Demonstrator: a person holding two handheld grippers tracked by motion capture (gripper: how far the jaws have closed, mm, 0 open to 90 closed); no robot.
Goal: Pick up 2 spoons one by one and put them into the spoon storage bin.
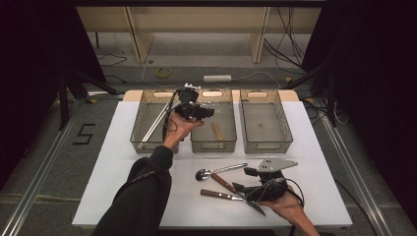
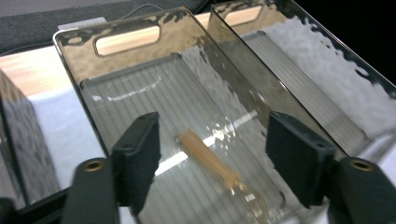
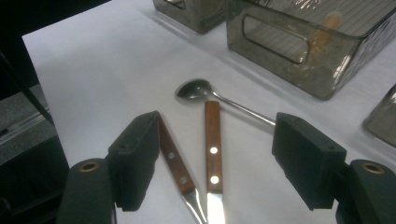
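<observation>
Hovering open-jawed over the middle bin (image 1: 231,129) with the wooden-handled utensil (image 2: 210,161) lying loose on its floor, left gripper (image 2: 212,156) apparently finished sorting it there, right gripper (image 3: 215,158) waiting open above two knives (image 3: 212,149).

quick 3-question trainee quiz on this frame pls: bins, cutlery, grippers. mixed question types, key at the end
1. True or false: the middle bin already holds a wooden-handled utensil.
2. How many wooden-handled knives lie on the table near the right gripper? A) one B) two C) four
3. Name the all-metal piece lying beside the knives.

Key:
1. True. It lies on the bin floor under the open left gripper.
2. B. Two, their handles spread apart and their blades converging toward the gripper.
3. A spoon, bowl pointing away from the right gripper, which stands open and holds nothing.
</observation>
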